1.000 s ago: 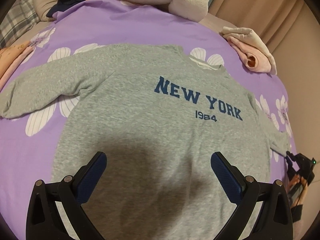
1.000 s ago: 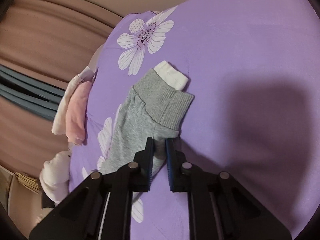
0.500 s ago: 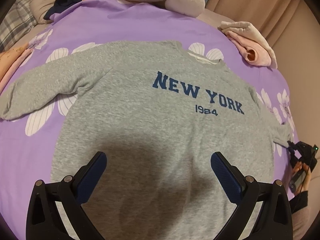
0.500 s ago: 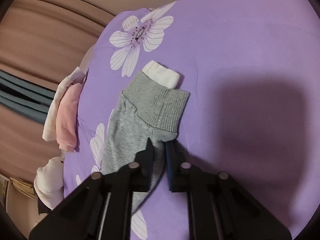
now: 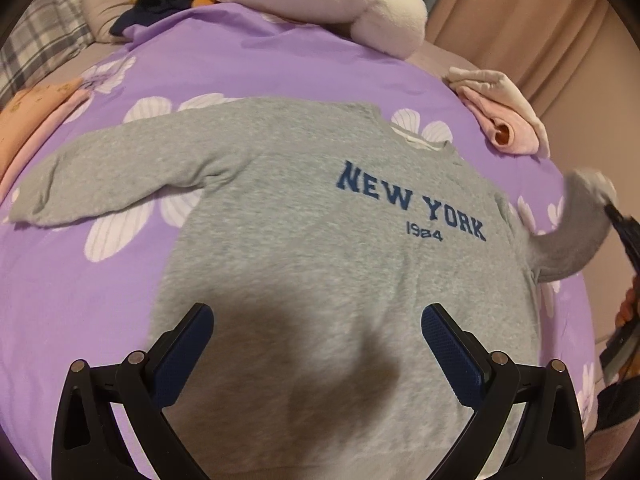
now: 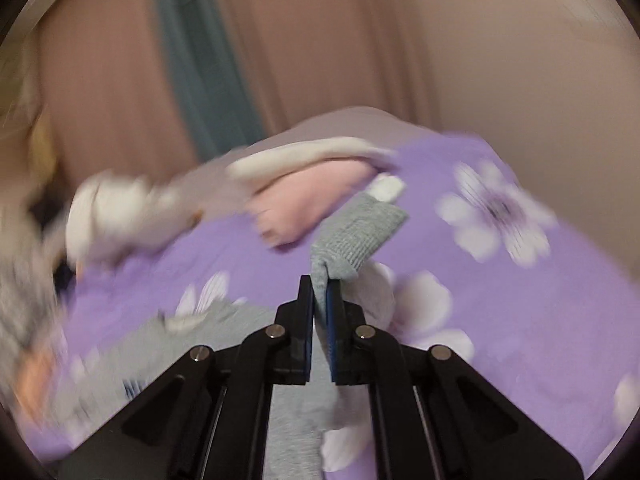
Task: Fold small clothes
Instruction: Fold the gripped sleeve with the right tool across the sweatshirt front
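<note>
A small grey sweatshirt (image 5: 320, 248) with blue "NEW YORK 1984" lettering lies face up on a purple flowered bedspread (image 5: 80, 300). Its left sleeve (image 5: 100, 184) lies spread flat. My left gripper (image 5: 317, 320) hovers open above the lower body of the sweatshirt, nothing between its fingers. My right gripper (image 6: 319, 288) is shut on the right sleeve near its ribbed cuff (image 6: 356, 236), with a white inner cuff (image 6: 386, 190) past it. In the left wrist view that right sleeve (image 5: 572, 236) is raised off the bed at the right edge, the right gripper (image 5: 616, 220) showing dark beside it.
A folded pink and cream garment (image 5: 500, 120) lies at the bed's far right corner. A white plush toy (image 5: 320, 0) and dark clothes (image 5: 156, 4) lie at the head. Peach fabric (image 5: 24, 120) lies on the left edge. Curtains (image 6: 280, 40) hang behind.
My right gripper has closed tight on the sleeve, lifted it off the bed and rolled; its view swung from the bedspread to the curtains. The left gripper shifted slightly and stays open.
</note>
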`<state>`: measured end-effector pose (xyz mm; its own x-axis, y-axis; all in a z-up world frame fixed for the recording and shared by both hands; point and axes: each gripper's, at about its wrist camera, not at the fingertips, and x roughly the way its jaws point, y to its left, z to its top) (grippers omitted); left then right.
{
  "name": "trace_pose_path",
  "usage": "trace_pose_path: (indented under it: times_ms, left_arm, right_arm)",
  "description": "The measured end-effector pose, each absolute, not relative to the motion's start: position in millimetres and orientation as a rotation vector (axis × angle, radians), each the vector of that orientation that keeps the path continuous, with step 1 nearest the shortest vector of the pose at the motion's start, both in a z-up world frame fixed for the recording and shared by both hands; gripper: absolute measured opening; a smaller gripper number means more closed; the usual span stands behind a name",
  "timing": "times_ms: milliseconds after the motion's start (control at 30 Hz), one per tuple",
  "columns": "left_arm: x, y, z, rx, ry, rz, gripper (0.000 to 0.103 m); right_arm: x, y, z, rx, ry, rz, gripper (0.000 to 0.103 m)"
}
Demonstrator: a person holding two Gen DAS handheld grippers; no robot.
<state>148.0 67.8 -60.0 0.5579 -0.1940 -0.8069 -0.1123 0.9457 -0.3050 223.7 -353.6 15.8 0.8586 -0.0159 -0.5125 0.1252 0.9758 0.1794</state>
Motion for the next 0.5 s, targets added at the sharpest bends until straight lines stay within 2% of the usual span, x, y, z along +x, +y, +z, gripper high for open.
trace_pose_path:
  times_ms: [133,200,300,400,500]
  left_arm:
    - [138.9,84.2,-63.7,-0.356,0.988,-0.026,0.103]
    - [135.7,93.4,-67.1,-0.371,0.993,-0.012,0.103]
    - [133.9,103.6,-71.6,-0.383,1.002,0.001,0.103]
    - [134.1,109.1,-73.6,-0.378,1.006,0.004,0.103]
    - [137.5,111.8,-75.3,-0.386,1.002,0.001,0.103]
  right_arm:
    - [238.0,-259.4,-4.6,-0.167,0.621,0.057,0.007]
    - [238.0,-208.0,-42.9,-0.371,0.694,0.114,0.009]
    - [228.3,-158.4,-87.9,-0.526,0.785,0.198,0.011]
    - [208.8,-135.2,-128.0,-0.67,0.86,0.269,0.025]
    - [197.6,-136.2,-131.7,-0.711,0.856,0.273,0.037]
